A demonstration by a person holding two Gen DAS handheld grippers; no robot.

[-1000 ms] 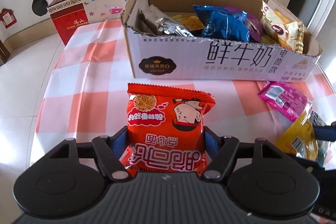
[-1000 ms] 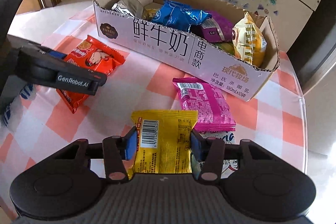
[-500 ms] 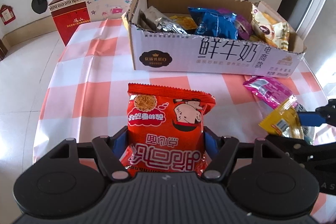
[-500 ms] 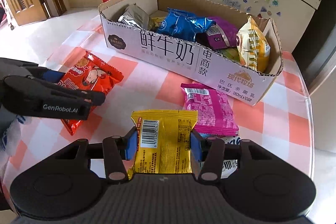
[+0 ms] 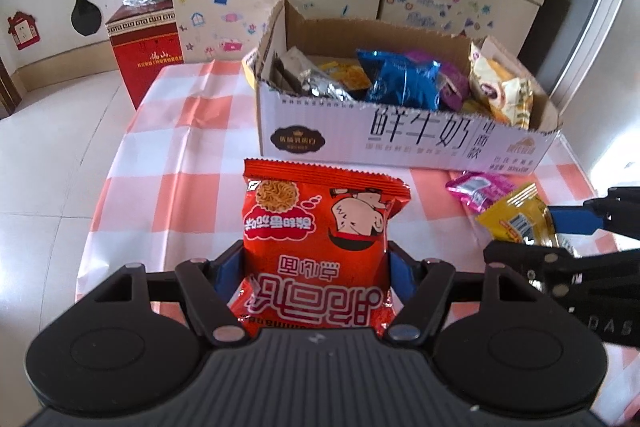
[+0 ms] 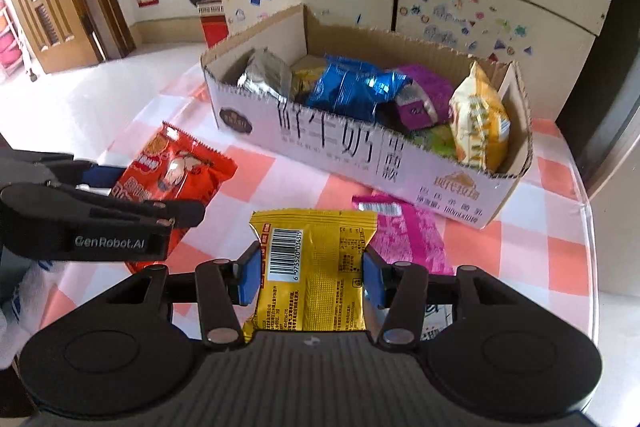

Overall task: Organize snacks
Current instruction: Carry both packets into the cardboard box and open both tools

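Left tool (image 5: 316,269) grips the red pack (image 5: 320,247), right tool (image 6: 306,277) the yellow pack (image 6: 316,267); both seem lifted, next into the box (image 5: 400,143).

Red noodle packet (image 5: 320,243), yellow packet (image 6: 316,275), pink packet (image 6: 408,239), orange-and-white checked tablecloth (image 5: 176,187), white-fronted box (image 5: 400,139)

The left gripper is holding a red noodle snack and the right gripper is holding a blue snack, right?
Not quite. The right gripper is holding a yellow snack, not a blue one, as the right wrist view shows. The blue snack is already in the cardboard box. The left gripper does hold the red noodle snack.
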